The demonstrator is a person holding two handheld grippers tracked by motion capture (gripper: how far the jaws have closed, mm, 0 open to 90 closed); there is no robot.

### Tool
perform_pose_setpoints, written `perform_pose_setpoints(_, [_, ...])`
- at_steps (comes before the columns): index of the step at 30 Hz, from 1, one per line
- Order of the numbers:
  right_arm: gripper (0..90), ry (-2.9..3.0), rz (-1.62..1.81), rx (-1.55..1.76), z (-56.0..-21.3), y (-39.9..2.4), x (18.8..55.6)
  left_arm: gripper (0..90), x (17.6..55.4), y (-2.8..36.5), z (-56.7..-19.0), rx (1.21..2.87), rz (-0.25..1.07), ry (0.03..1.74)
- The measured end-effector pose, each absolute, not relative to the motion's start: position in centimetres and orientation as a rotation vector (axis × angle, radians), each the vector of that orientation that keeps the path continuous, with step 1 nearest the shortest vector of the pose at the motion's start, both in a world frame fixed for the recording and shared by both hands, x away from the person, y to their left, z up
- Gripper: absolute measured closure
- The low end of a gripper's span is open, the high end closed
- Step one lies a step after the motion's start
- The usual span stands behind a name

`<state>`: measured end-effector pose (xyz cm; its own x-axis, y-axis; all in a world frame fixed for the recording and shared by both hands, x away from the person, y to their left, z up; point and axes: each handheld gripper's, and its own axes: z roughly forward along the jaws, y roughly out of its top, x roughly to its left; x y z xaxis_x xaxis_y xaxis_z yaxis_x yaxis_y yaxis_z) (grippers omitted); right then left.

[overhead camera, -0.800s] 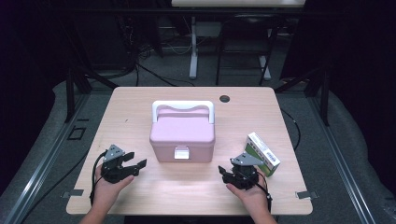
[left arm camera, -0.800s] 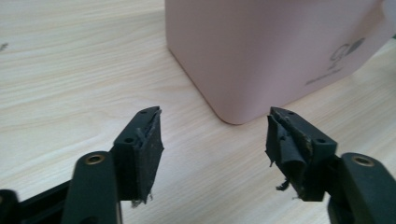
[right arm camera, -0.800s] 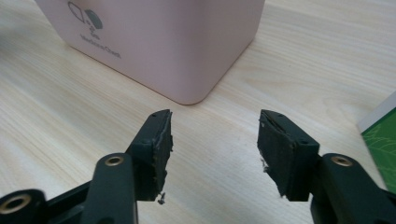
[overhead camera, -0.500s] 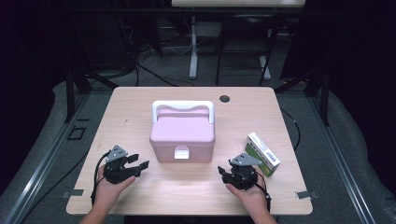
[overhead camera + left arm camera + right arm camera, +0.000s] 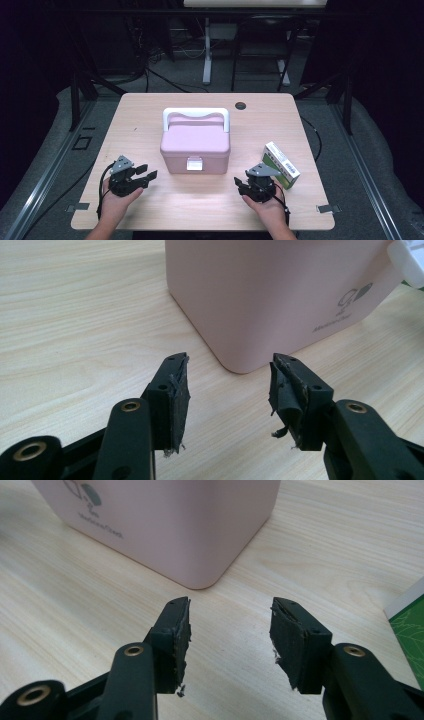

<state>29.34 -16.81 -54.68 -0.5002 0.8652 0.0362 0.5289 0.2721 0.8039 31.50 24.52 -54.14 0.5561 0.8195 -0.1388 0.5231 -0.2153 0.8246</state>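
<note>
A pink lidded box (image 5: 195, 145) with a white handle (image 5: 196, 114) and a white front latch stands at the middle of the wooden table (image 5: 150, 120). My left gripper (image 5: 146, 172) rests near the front left, jaws open and empty, pointing at the box's front left corner (image 5: 240, 365). My right gripper (image 5: 240, 184) rests at the front right, open and empty too, facing the box's front right corner (image 5: 200, 580). A green and white carton (image 5: 281, 164) lies just right of the right gripper; its edge (image 5: 407, 625) shows in the right gripper view.
A small dark round grommet (image 5: 240, 105) sits in the table's far edge. Dark stands and cables fill the floor beyond the table. Bare wood lies between both grippers along the front edge.
The left gripper has shifted a little toward the box. The right gripper has kept still.
</note>
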Motion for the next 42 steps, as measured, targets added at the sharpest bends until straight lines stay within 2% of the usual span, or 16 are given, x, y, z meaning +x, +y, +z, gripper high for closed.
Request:
perform_pose_setpoints(16, [52.8,2.086,1.114,1.316,-54.6,-17.1,30.8,57.3,32.4,23.8,-54.2,1.901,0.416,1.099])
perform_pose_setpoints(26, [59.1,2.083,1.126,1.337,-53.9,-16.8,31.6,62.0,33.7,23.2,-53.5,1.887,0.412,1.107])
perform_pose_setpoints(35, [64.8,2.072,1.102,1.362,-54.1,-16.1,33.5,71.8,35.5,22.9,-53.3,1.825,0.409,1.152])
perform_pose_setpoints(42, [71.4,2.044,1.118,1.390,-54.3,-15.8,35.0,79.6,36.3,22.7,-54.0,1.846,0.428,1.173])
